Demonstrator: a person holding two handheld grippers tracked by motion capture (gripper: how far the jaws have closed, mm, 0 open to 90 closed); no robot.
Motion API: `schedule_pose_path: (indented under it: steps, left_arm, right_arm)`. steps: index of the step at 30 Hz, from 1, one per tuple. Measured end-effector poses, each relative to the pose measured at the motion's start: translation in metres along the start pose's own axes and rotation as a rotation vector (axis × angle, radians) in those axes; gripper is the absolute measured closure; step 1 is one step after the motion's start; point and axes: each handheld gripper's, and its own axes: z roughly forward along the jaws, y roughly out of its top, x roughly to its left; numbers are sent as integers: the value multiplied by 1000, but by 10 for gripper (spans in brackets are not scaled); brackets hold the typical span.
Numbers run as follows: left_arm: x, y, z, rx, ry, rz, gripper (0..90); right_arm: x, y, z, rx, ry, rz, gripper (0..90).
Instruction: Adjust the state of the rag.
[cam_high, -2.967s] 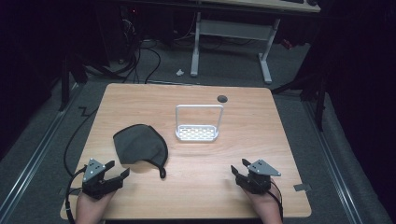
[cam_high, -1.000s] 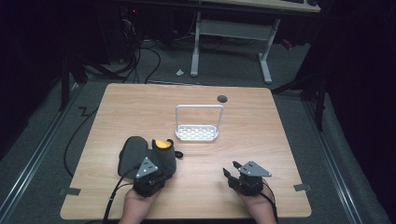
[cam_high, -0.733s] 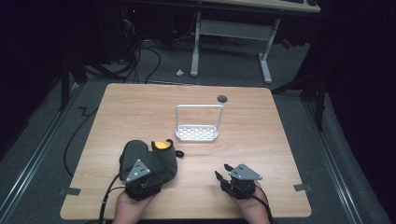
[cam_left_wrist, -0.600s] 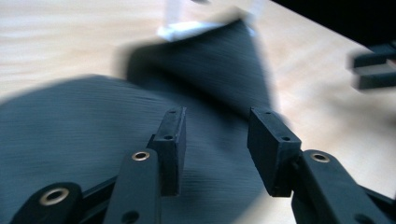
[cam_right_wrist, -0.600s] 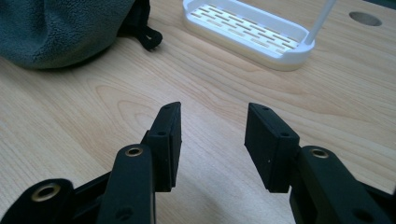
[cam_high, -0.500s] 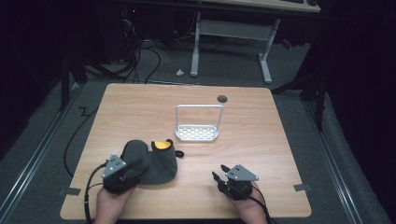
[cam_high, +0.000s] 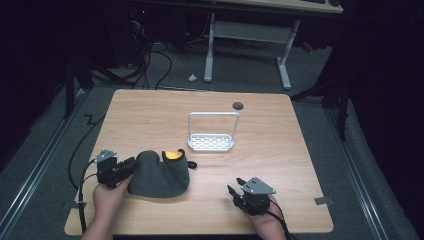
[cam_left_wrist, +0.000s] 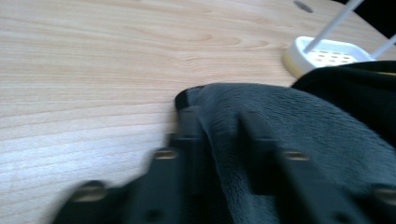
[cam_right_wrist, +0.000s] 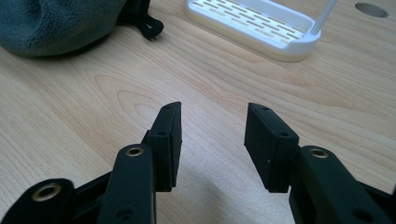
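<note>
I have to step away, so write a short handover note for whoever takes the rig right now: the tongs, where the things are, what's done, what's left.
Left tongs: clamped on the left edge of the grey fleece pouch, having just reclosed on the fabric.
Right tongs: open, nothing between them, above bare table near the front right.
Pouch lies front left, its mouth toward the white rack, with something orange showing inside. A black cord loop lies beside the mouth.
Done: pouch gripped.
Left, probably: get the orange thing out with the right tongs.
</note>
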Motion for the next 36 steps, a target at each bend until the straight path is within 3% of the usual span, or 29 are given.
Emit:
schedule_pose_path:
  steps: [2,6,8,10,13,15,16,17,19,20,21,22,24,25,26,28,30,33,36]
  left_arm:
    - [-13,0,-11,-59,-5,46,900]
    - [-31,-1,-21,-101,-50,87,900]
    - [-46,-4,-24,-109,-93,114,900]
    - [-56,-6,-25,-121,-101,127,900]
    - [-58,-8,-26,-123,-119,130,900]
    - [-61,-11,-24,-98,-150,131,900]
    - [-65,-13,-25,-95,-144,150,900]
    - [-67,-16,-30,-121,-107,161,900]
    - [-55,-13,-32,-145,-42,144,881]
    - [-34,-10,-30,-144,-3,73,709]
    - [-23,-10,-28,-131,0,27,664]
    - [-23,-10,-28,-131,0,27,631]
    - [-11,-13,-23,-106,2,-13,565]
    - [-9,-16,-20,-82,-8,-26,565]
    - [-8,-18,-16,-65,-31,-51,492]
    - [-9,-20,-12,-42,-31,-63,475]
    - [-10,-20,-9,-16,-39,-63,517]
    - [-16,-22,-10,-14,-23,-21,767]
    - [-27,-20,-15,-38,-17,30,841]
  right_arm:
    - [-2,0,-1,0,-5,6,570]
    - [-2,0,-1,1,-8,8,571]
    - [-2,0,-1,-4,-7,5,571]
    - [-1,1,-2,-7,-8,0,571]
    - [0,2,-3,-11,-11,-7,574]
    - [0,1,-3,-9,-12,-7,574]
    - [0,1,-3,-9,-12,-7,574]
    - [0,1,-3,-8,-12,-7,574]
    - [-1,1,-4,-12,-11,0,573]
    - [-1,1,-4,-14,-11,2,573]
    - [-1,1,-5,-13,-12,-1,573]
    - [-1,1,-5,-13,-12,-1,573]
    - [-1,1,-4,-8,-13,-6,573]
    - [0,1,-4,-11,-14,-7,573]
    - [0,1,-4,-12,-15,-7,573]
    - [0,2,-4,-12,-15,-7,573]
    - [0,1,-4,-12,-15,-9,573]
    - [0,1,-3,-9,-16,-14,573]
    - [0,1,-3,-11,-16,-12,574]
